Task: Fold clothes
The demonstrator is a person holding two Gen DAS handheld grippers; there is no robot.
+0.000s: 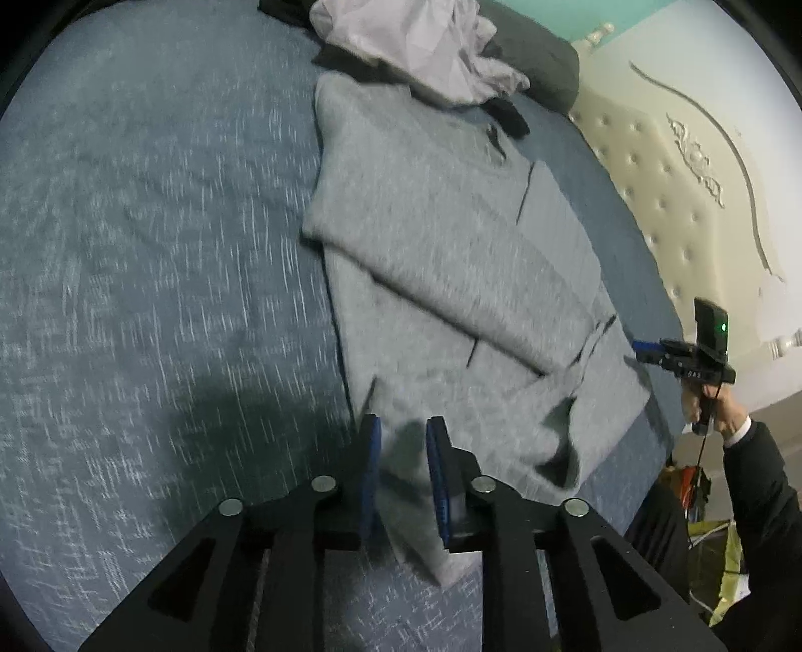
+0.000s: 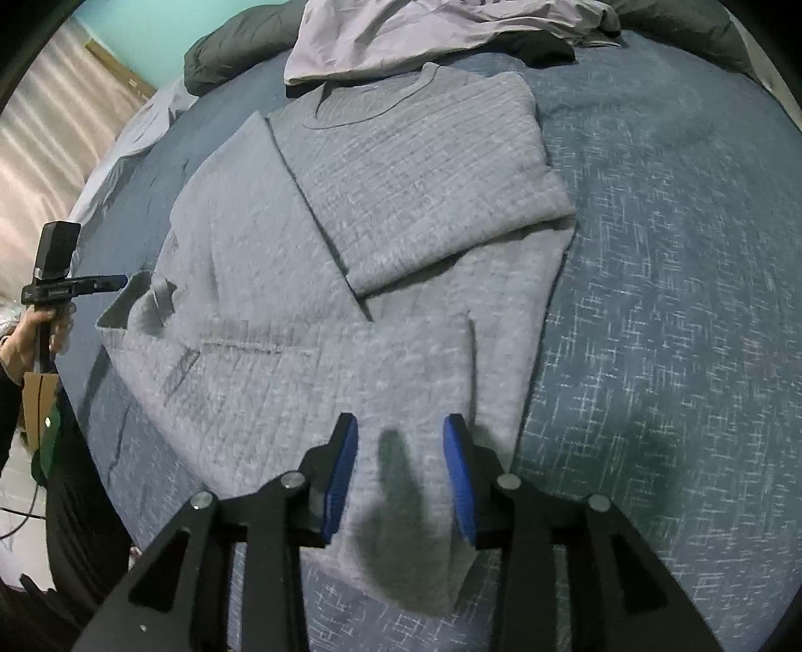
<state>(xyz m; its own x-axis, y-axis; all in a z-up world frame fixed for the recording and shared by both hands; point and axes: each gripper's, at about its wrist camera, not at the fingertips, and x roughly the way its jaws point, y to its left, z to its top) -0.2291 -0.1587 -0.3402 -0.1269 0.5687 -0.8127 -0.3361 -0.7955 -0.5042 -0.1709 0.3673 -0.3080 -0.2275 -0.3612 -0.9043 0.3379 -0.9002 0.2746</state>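
A grey knit sweater (image 1: 451,261) lies flat on the blue bedcover (image 1: 150,251), with one sleeve folded across its body. In the right wrist view the grey sweater (image 2: 401,200) shows its collar at the far end. My left gripper (image 1: 405,451) hovers open just above the near hem corner, its blue pads holding nothing. My right gripper (image 2: 401,451) is open too, low over the near hem, and casts a shadow on the knit. The right gripper (image 1: 644,347) also shows at the sweater's right edge, and the left gripper (image 2: 116,282) at its left edge.
A crumpled lilac garment (image 1: 411,40) and dark clothes (image 1: 541,60) are piled at the far end of the bed. A cream tufted headboard (image 1: 676,190) stands on the right. A person's hand (image 1: 712,406) holds the right gripper's handle. Curtains (image 2: 50,150) hang on the left.
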